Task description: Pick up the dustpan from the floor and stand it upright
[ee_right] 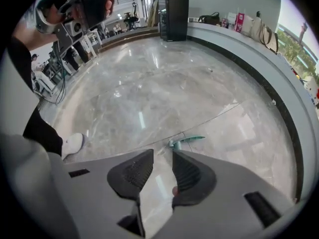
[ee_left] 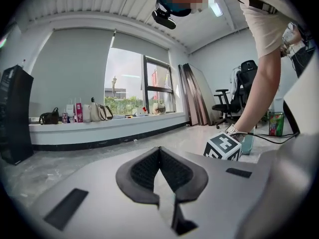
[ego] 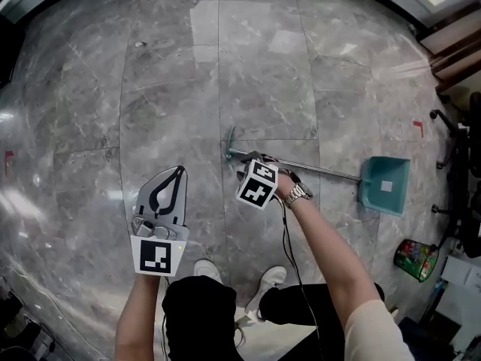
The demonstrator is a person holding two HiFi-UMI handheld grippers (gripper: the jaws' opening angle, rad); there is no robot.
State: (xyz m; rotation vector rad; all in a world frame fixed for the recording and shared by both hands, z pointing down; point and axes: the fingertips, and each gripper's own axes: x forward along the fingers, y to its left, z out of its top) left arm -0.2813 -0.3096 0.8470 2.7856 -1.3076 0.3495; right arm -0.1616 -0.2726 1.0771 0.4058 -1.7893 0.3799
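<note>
Looking down from the head view, we see the dustpan (ego: 385,185) lying flat on the grey marble floor (ego: 173,89), its pan well to the right and its handle (ego: 331,174) running leftward across the tiles. The right gripper (ego: 249,161) hangs over the far end of that handle, away from the pan. In the right gripper view its jaws (ee_right: 162,156) stand apart with only floor showing between them, and the grip (ee_right: 192,139) lies just beyond their tips. We cannot tell whether a jaw touches the handle.

The pan is a teal scoop with a pale square patch at its middle. The handle is a thin metal rod ending in a short teal grip.

The left gripper (ego: 179,171) is held off to the left, well apart from the dustpan. Its pads (ee_left: 144,171) are pressed together at the tip on nothing.
</note>
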